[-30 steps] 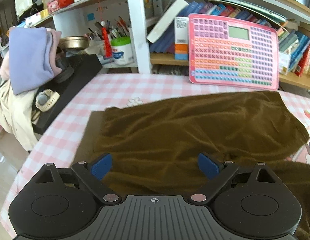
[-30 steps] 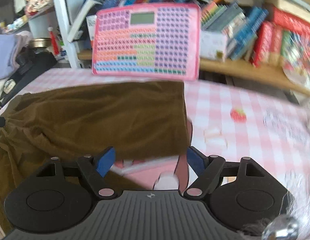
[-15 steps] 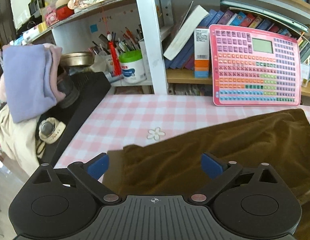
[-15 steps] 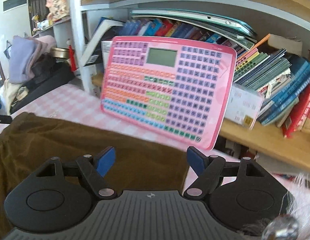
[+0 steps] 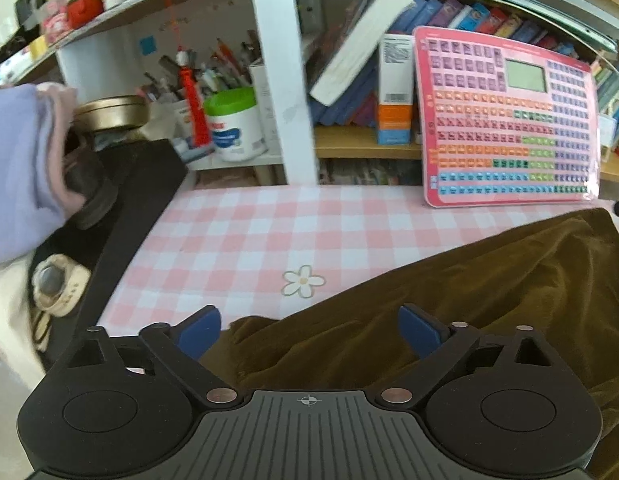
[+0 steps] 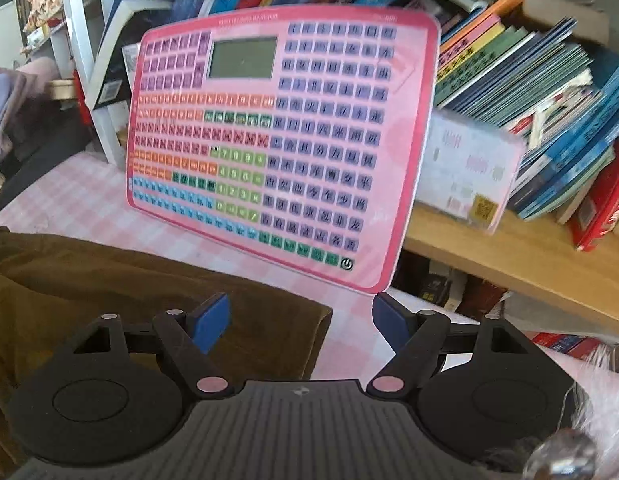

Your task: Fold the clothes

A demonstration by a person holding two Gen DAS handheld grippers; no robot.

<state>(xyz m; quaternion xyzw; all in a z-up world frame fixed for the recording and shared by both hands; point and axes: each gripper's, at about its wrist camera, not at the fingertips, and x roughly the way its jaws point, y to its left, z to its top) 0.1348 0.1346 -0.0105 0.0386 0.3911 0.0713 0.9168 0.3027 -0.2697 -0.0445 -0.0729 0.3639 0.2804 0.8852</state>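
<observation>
A dark brown garment [image 5: 469, 280] lies spread and rumpled on the pink checked table [image 5: 269, 232]. My left gripper [image 5: 307, 320] hovers over the garment's far left corner. Its jaws are closing, the blue pads stand apart, and the cloth edge lies below between them without being pinched. In the right wrist view the garment [image 6: 109, 280] fills the lower left. My right gripper [image 6: 300, 307] is open above its far right corner, one pad over cloth and the other over the table [image 6: 77, 200].
A pink button board [image 5: 505, 120] leans on the bookshelf at the table's back, close ahead of the right gripper [image 6: 277, 140]. A black case [image 5: 137, 200] with purple clothing [image 5: 17, 168] borders the left edge. A green-lidded jar [image 5: 233, 124] and books [image 6: 529, 92] fill the shelves.
The left gripper has slid from the middle of the garment to its left corner. The right gripper has moved from the garment's right side up to its far corner, near the pink board.
</observation>
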